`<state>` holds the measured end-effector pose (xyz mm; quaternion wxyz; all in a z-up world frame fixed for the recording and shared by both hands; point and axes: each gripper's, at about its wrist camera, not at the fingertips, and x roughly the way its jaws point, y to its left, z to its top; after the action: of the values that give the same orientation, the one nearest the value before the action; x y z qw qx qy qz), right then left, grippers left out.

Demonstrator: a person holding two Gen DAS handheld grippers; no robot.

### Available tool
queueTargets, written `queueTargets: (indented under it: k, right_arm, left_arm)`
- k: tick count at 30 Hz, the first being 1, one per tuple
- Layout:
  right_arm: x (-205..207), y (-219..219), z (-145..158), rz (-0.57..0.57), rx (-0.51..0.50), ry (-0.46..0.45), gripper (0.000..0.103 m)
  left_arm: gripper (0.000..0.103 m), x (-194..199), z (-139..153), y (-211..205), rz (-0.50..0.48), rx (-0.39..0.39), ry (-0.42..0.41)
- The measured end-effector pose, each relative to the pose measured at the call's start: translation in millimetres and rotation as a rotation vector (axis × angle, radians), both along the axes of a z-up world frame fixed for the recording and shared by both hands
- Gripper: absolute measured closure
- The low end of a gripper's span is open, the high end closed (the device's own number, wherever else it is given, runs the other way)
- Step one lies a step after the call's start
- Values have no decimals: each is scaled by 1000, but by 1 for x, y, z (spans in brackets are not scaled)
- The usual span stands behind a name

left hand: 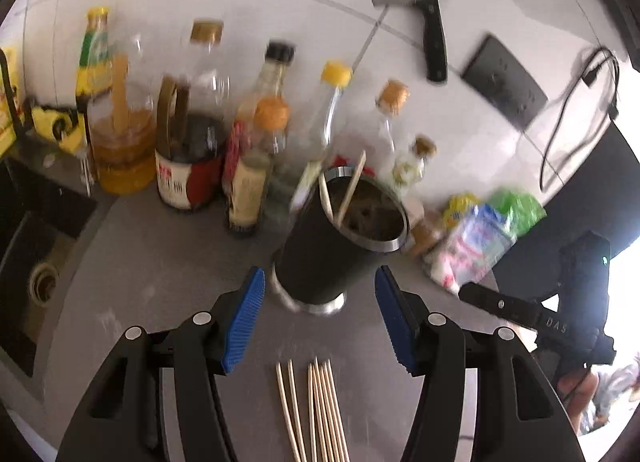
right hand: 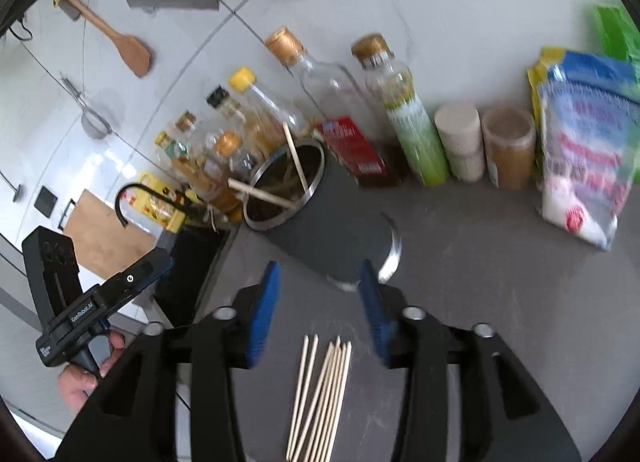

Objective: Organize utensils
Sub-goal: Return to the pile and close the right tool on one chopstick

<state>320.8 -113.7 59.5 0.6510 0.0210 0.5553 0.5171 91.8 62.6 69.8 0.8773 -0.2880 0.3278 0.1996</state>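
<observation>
- Chopsticks (right hand: 320, 398) sit loose in a bundle on the grey counter (right hand: 500, 282), right under both grippers, so they're the stuff not sorted yet.
- The black holder cup (left hand: 332, 246) stands just beyond them with two sticks already poking out, near the bottle row (left hand: 192, 134), handy as the drop-off spot I guess.
- Left gripper (left hand: 320, 318) is spread wide, nothing in it, cup base framed between the blue pads without touching.
- Right gripper (right hand: 320, 314) same deal: released, empty, hovering above the stick tips, probably lining up a pick.
</observation>
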Motion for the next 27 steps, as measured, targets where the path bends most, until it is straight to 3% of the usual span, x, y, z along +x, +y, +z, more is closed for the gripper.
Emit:
queueTargets:
  k: [5,9,11,12,16,18,24,27]
  right_arm:
    - [-20,-3,-15,81,-105,46,49]
    - [-38,4,-41,161,-256,115,49]
    - [-48,8,-55,202,-318,133,55]
    - [-53,10,-60,219,-343,128,66]
    - [-77,21,-84,302,-424,139,89]
    - [-86,26,-93,323,-455,145,90]
    - [-95,41,-120,357,-529,176,96]
    - [-94,48,-129,357,-567,170,96]
  left_arm:
    - [36,-15,-18,-19,-63,-28,81]
    - [36,-15,-48,-31,-138,-119,233]
    - [36,-13,-62,-35,-154,-148,301]
    - [36,-12,-68,-36,-160,-160,327]
    - [38,-11,-91,-45,-155,-151,424]
    - [38,-12,-95,-48,-147,-134,434]
    - [38,-13,-117,-51,-149,-180,485]
    - [38,-15,-125,-51,-125,-149,533]
